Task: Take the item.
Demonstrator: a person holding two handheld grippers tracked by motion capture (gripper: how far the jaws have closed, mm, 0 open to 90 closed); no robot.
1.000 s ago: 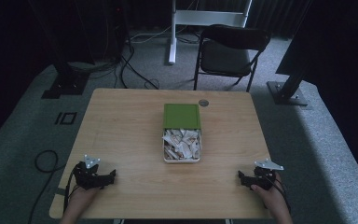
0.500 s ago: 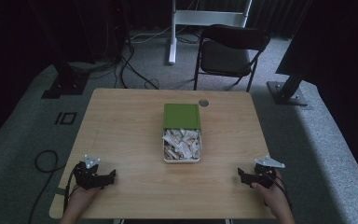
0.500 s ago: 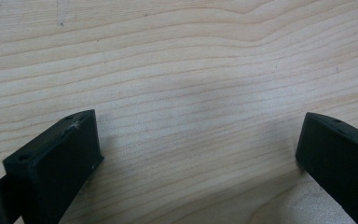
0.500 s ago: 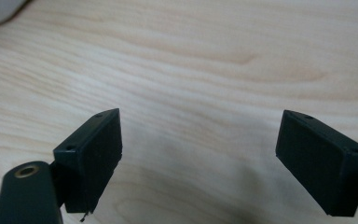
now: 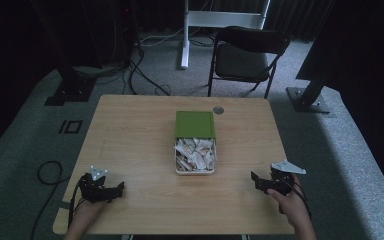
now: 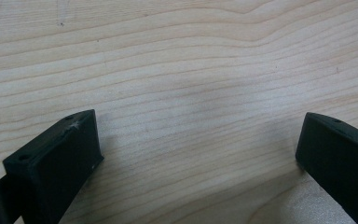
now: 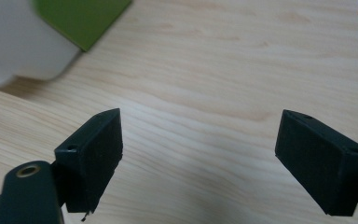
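1. On the wooden table (image 5: 130, 130) we see a white box (image 5: 195, 156) of paper scraps at centre, its green lid (image 5: 194, 124) slid toward the far end.
2. Our left gripper (image 5: 114, 190) sits near the table's front left corner, jaws wide apart, gripping nothing.
3. Our right gripper (image 5: 258, 182) sits front right, jaws equally spread and empty.

- A light wooden table (image 5: 130, 135) with rounded corners stands on grey carpet.
- Near its middle sits a white rectangular container (image 5: 194, 156) filled with pale crumpled scraps.
- A flat green square lid (image 5: 194, 124) covers the container's far half.
- A small round grey disc (image 5: 218, 110) lies near the far edge, just beside the lid's right corner.
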